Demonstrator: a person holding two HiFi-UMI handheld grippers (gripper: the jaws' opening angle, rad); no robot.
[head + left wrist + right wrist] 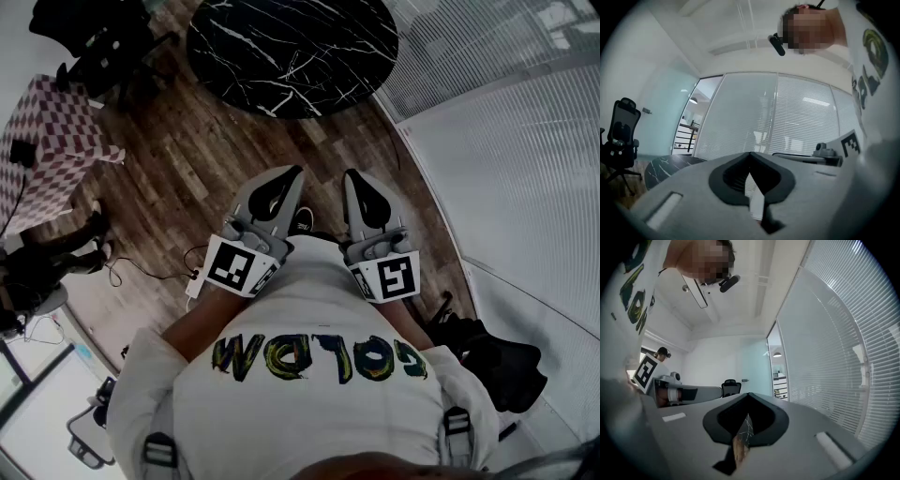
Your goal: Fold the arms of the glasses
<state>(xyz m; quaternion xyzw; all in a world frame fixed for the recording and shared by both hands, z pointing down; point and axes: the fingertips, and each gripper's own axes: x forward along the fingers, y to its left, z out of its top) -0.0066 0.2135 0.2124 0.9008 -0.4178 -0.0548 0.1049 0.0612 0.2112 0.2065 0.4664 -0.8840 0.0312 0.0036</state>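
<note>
the two grey hand-held grippers, left gripper [292, 174] and right gripper [353, 176], are held side by side against the person's white shirt [309, 300], each with its jaws pressed together on nothing. the glasses cannot be made out in any view. one round black marble table [291, 47] stands ahead, its far edge cut off, on brown wooden floor [187, 159].

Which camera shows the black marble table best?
The head view: most of the round table lies at the top, white veins plain. The left gripper view catches only a dark edge of it at the left. The right gripper view shows just a veined sliver through a narrow gap.
</note>
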